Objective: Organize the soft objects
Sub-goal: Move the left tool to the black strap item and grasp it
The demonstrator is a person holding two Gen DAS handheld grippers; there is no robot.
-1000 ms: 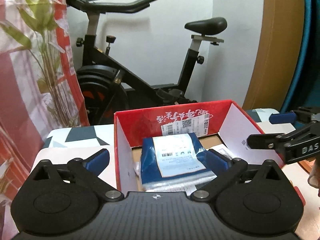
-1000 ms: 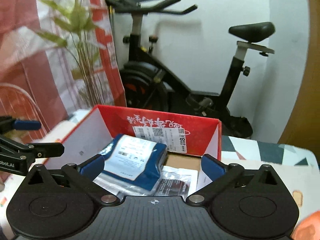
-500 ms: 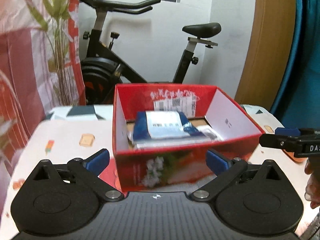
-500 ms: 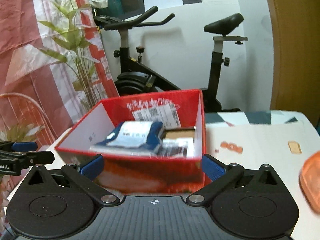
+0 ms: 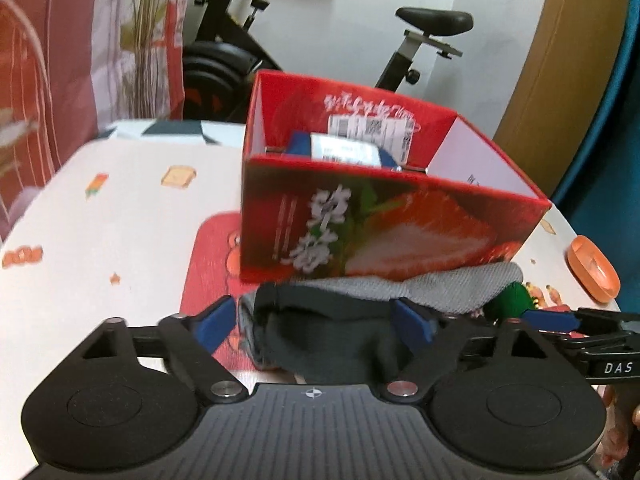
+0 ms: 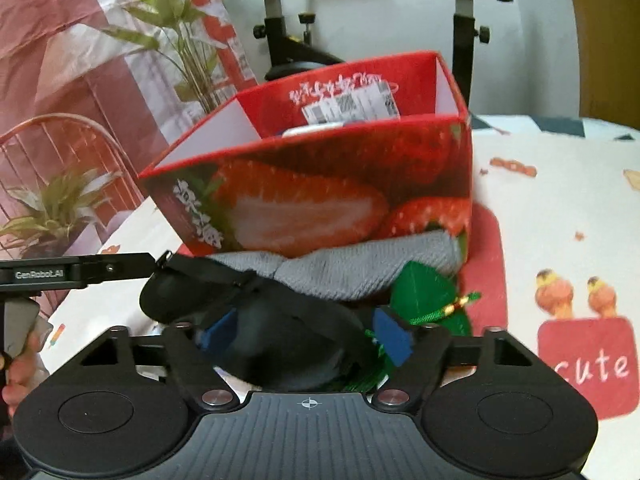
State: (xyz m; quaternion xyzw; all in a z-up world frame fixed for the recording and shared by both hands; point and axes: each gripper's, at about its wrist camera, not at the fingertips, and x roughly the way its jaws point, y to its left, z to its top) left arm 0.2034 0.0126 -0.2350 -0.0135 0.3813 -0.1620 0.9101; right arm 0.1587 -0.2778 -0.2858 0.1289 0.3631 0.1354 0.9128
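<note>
A red strawberry-print box [image 5: 384, 220] stands on the table and holds a blue packet [image 5: 344, 150]; the box also shows in the right wrist view [image 6: 320, 192]. In front of it lies a pile of soft things: a grey knit cloth [image 5: 452, 284] [image 6: 352, 272], a black fabric piece [image 5: 332, 332] [image 6: 280, 332] and a green tasselled soft item [image 6: 428, 296] [image 5: 512, 300]. My left gripper [image 5: 318, 326] is open, its fingers either side of the black fabric. My right gripper [image 6: 306, 338] is open around the black fabric too.
The table has a white patterned cloth [image 5: 120, 208] and a red mat [image 6: 484, 248]. An orange lid [image 5: 592, 268] lies at the right edge. An exercise bike [image 5: 240, 52], a plant [image 6: 192, 40] and a red curtain stand behind.
Both grippers have pulled back and dropped from over the box down to the pile of soft things in front of it. The box now stands beyond the fingers.
</note>
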